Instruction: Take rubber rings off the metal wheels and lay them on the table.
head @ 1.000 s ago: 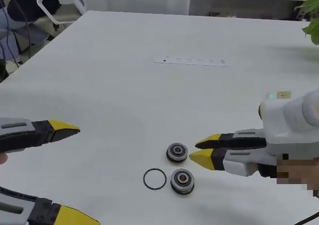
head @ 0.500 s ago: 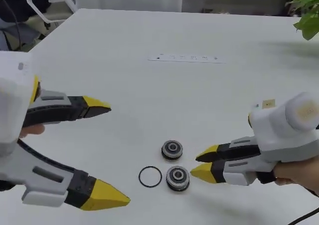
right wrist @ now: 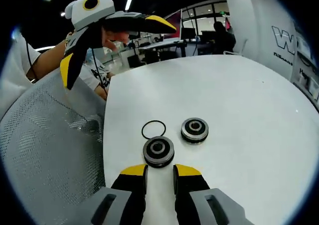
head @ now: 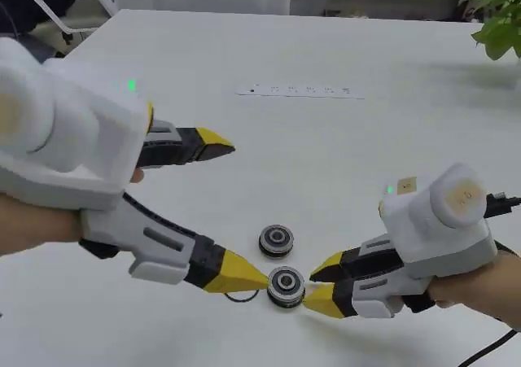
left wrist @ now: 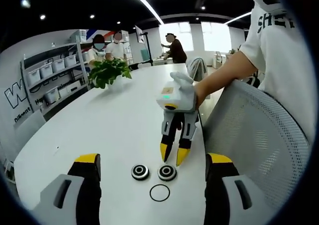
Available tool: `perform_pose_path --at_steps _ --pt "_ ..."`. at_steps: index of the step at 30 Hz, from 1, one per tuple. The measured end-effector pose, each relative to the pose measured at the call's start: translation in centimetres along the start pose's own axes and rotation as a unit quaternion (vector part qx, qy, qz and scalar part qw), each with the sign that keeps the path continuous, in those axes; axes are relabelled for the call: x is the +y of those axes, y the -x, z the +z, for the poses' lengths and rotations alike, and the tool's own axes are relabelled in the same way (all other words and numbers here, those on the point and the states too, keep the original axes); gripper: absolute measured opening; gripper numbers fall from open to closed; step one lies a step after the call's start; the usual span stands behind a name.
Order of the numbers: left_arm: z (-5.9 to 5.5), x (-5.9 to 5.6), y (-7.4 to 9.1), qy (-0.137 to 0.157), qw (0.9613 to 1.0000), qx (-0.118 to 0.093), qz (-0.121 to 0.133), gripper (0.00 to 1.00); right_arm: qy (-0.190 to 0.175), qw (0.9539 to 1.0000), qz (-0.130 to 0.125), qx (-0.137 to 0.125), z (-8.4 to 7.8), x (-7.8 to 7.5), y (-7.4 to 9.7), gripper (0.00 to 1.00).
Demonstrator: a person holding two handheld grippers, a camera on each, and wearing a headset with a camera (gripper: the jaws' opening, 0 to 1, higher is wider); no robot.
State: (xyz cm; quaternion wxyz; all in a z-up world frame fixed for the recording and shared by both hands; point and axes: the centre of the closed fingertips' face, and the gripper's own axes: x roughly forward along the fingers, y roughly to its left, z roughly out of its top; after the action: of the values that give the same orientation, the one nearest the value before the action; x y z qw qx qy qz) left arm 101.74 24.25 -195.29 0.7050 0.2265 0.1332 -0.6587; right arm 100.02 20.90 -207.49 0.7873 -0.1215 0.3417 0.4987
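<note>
- Head view: our left gripper (head: pixel 248 214) gapes wide over the bench (head: pixel 366 139); our right gripper (head: pixel 319 283), narrowly parted and empty, points at the near wheel (head: pixel 286 283).
- Left gripper view: the rubber ring (left wrist: pixel 159 192) lies just beside that wheel.
- Right gripper view: the near wheel (right wrist: pixel 158 151) sits just ahead of our jaws.

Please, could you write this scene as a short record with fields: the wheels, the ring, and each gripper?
Wheels: near wheel and far wheel, both flat on the table, apart
Loose ring: one rubber ring on the table beside the near wheel
Left gripper: open wide, facing the wheels, empty
Right gripper: jaws slightly apart, tips just short of the near wheel
</note>
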Motion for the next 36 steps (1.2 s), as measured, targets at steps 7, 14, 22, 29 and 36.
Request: perform_pose_path --at_steps 7,14,22,29,36 --pt "0.0 -0.5 -2.8 0.016 0.9994 -0.021 -0.023 0.76 0.011 0.9999 -0.008 0.002 0.0 -0.2 -0.1 0.17" --pt "-2.0 -0.8 -4.8 0.036 0.9990 -0.020 -0.016 0.61 0.013 0.9999 -0.005 0.005 -0.1 0.0 -0.5 0.17" --pt "-4.5 -0.9 -6.0 0.050 0.9987 -0.008 -0.004 0.46 0.013 0.9998 -0.009 0.006 -0.2 -0.1 -0.6 0.17" --pt "-6.1 -2.0 -7.0 0.054 0.9982 0.009 -0.024 0.32 0.012 0.9999 -0.011 0.002 -0.1 -0.2 -0.8 0.17" --pt "-7.3 -2.4 -7.5 0.056 0.9975 0.030 -0.031 0.21 0.016 0.9998 -0.009 0.000 0.0 -0.1 -0.8 0.16"
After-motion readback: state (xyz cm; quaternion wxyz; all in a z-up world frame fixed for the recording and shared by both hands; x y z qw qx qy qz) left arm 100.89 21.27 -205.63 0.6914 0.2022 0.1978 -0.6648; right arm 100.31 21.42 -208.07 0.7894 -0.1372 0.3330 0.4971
